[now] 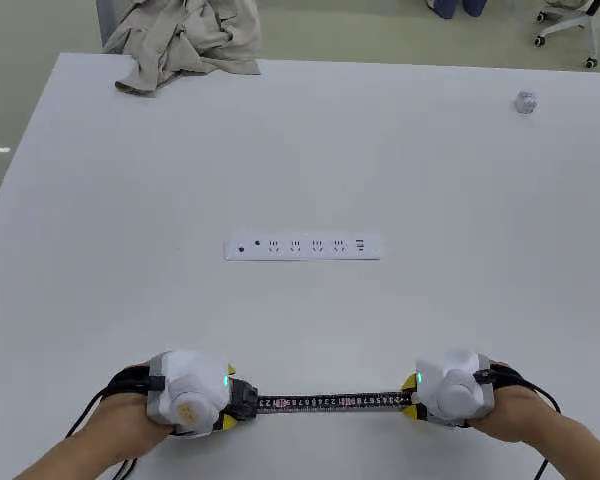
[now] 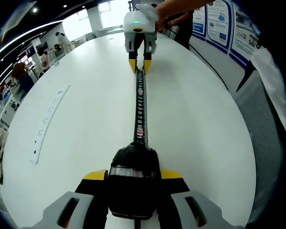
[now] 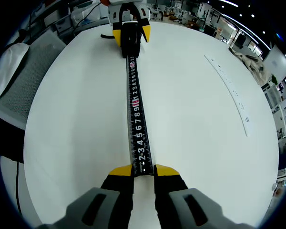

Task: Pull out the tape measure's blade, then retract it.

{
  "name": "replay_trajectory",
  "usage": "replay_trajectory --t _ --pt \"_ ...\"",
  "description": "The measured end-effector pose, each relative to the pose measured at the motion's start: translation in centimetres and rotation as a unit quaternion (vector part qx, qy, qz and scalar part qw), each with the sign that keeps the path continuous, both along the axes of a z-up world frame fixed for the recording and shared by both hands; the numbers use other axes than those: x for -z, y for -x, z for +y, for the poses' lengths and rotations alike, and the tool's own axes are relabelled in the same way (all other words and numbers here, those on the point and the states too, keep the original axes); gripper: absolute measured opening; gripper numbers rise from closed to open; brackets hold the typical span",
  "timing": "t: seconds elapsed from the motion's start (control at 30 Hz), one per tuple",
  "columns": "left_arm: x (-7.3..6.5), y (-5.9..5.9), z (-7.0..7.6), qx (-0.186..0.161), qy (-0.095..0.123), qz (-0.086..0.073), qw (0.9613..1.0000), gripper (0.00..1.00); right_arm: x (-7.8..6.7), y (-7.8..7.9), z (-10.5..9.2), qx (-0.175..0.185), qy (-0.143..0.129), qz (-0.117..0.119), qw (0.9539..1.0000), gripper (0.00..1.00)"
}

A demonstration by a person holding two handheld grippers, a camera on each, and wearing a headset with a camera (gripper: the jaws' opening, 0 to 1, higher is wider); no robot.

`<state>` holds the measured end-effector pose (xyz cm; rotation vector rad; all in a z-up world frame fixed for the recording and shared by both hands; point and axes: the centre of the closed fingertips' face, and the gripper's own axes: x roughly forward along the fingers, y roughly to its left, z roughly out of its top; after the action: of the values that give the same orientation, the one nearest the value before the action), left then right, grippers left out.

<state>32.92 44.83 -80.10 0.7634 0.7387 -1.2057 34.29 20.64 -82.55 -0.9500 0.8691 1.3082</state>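
1. At the near edge of the white table (image 1: 280, 150), the left gripper (image 2: 133, 176) is clamping its yellow-tipped jaws on the black case (image 2: 133, 188) of the tape measure, one jaw pressing on each side of it.
2. Opposite it, the right gripper (image 3: 143, 170) is pinching the free end of the blade (image 3: 136, 109). Its jaws are closing tightly on the strip, with the lowest numerals sitting just ahead of the yellow tips.
3. Between the two tools the blade is running out straight and taut from the case, printed face up, with white numerals showing on black. It is lying low along the tabletop; I cannot tell whether it is touching the surface.
4. In the head view the grippers are facing each other across the blade, the left one on the left and the right one on the right. A hand (image 1: 130, 425) is gripping the left tool and another hand (image 1: 515, 415) is gripping the right — dark cables are trailing back from both.
5. Further out, a white power strip (image 1: 302, 246) is lying flat mid-table, roughly parallel to the blade and well apart from it.
6. Toward the far edge, a crumpled beige cloth (image 1: 185, 40) is spilling over the left corner, and a small pale crumpled object (image 1: 524, 101) is sitting alone on the right.
7. Beyond the table, the wheeled base of an office chair (image 1: 580, 25) is standing on the floor.
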Motion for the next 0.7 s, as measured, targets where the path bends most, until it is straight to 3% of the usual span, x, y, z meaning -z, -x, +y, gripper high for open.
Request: replay_trajectory --t 0.33,0.7 --pt "-0.06 -0.06 0.04 -0.005 0.005 -0.002 1.0000 0.37 -0.04 -0.08 0.06 0.007 0.004 -0.004 1.0000 0.17" --pt "-0.18 -0.21 0.20 -0.021 0.007 -0.007 0.9997 0.39 0.01 -0.24 0.13 0.038 -0.005 0.001 0.9993 0.20"
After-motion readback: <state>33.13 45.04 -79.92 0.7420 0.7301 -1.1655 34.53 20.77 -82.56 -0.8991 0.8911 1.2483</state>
